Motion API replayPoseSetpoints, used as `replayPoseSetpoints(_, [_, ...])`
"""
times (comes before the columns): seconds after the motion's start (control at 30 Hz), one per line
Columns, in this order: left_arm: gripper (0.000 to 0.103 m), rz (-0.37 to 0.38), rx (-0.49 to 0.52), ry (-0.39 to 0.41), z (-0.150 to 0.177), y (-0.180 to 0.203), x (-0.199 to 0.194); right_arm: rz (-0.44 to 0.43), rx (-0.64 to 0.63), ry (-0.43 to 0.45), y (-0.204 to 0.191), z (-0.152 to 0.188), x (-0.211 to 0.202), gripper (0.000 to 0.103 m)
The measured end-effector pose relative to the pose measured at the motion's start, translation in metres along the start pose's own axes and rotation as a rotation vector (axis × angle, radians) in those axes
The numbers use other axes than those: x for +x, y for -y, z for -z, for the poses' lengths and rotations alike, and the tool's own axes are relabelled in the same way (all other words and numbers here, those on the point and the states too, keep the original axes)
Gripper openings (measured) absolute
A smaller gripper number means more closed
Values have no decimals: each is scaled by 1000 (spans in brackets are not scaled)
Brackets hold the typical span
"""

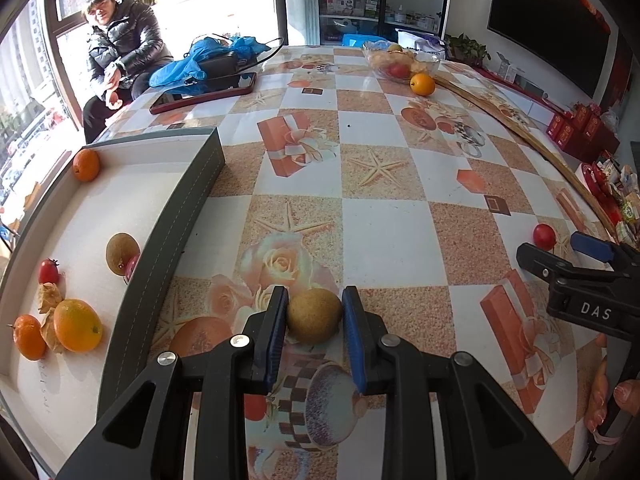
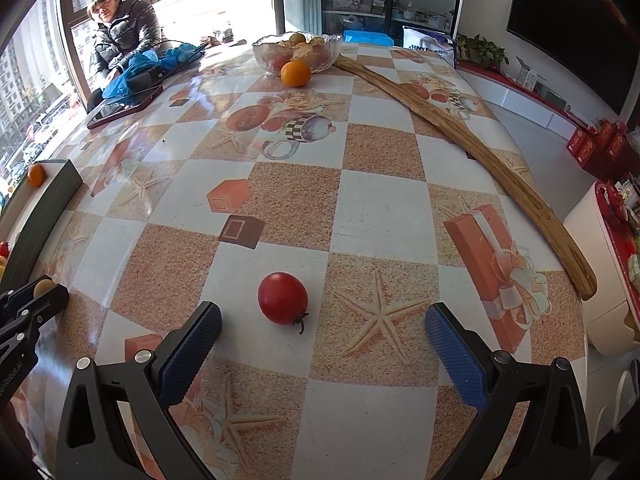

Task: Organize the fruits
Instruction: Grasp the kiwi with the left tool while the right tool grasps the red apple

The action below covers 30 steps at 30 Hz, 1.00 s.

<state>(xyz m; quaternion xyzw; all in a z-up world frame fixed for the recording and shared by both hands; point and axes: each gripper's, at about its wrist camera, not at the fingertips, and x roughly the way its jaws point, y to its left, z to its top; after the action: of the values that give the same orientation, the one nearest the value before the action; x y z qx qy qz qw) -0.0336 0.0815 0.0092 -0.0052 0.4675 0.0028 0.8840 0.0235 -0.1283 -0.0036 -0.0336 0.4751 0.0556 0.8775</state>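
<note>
Covering most of both views: checkered table [image 1: 376,224] w/ gray-walled tray [image 1: 188,200] at left, holding oranges, a kiwi [image 1: 122,252] & a small tomato. Farther back, glass fruit bowl [image 2: 298,50] w/ orange [image 2: 296,73] just in front. Nearest: left gripper [image 1: 315,316] clamped on brown round fruit [image 1: 314,316] beside tray wall; right gripper [image 2: 322,326] spread wide, red tomato [image 2: 283,298] on table between fingers, untouched.

Hand-held gripper [image 2: 322,332] agape — tomato [image 2: 283,298] between.
</note>
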Motion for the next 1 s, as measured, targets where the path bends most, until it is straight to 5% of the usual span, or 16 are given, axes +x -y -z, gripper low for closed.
replayPoseSetpoints(0.2, [30,-3,-10,-21,-3,1,1,-26,-44,-6,-15,-3,1,98])
replayPoseSetpoints(0.3, [30,7,-10,-35,-1,3,-1,-44,-66,7,-19,-2,-5,71])
replayPoseSetpoints(0.37, [30,13,-1,-39,2,6,-3,-50,-74,9,-22,-3,-9,29])
replayPoseSetpoints(0.4, [30,13,3,-40,4,7,-5,-52,-71,4,-22,-4,-10,24])
replayPoseSetpoints(0.63, [30,33,1,-47,19,5,-16,-137,-22,-27,-19,17,-26,23])
replayPoseSetpoints(1.0, [30,18,47,-35,37,21,-28,-107,-53,-20,-25,56,-53,23])
